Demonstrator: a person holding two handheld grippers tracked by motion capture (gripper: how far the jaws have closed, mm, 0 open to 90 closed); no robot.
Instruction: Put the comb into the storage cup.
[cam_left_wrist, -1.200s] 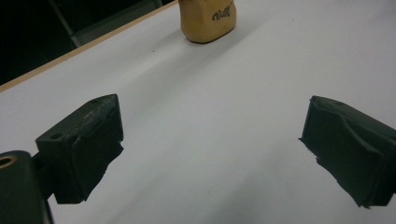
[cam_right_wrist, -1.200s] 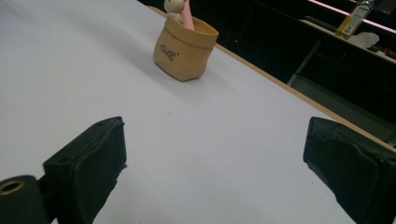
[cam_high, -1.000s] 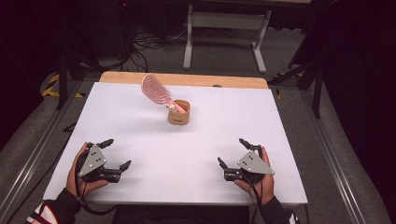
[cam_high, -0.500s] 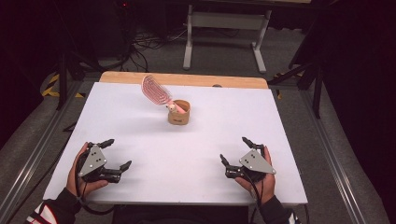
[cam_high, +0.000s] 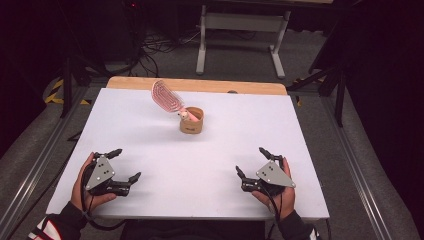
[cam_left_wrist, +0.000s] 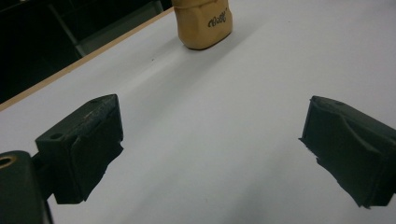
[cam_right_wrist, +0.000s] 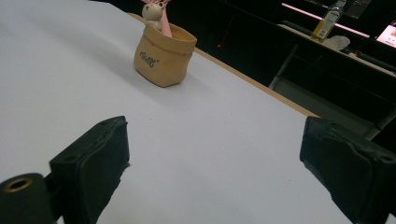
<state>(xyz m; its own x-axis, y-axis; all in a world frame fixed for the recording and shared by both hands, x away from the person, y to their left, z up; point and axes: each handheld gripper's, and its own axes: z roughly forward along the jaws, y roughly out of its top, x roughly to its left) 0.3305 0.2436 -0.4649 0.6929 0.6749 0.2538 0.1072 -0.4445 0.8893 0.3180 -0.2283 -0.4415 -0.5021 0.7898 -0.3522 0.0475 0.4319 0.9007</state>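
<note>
So both claws, left claw (cam_high: 122, 165) and right claw (cam_high: 248, 161), sit wide open on the white worktop (cam_high: 200, 150), well short of the tan pouch (cam_high: 192, 120) holding a pink brush (cam_high: 167, 96).

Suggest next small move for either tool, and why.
Probably ease the right tool forward toward the tan cup: both tools rest open at the near edge, the left tool equally far off, and the pink brush leans out of the cup untouched.

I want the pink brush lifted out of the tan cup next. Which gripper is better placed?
Probably the left gripper: the pink brush leans out of the tan cup toward that side. Both grippers rest open near the table's near edge; the right gripper looks about as far away.
</note>
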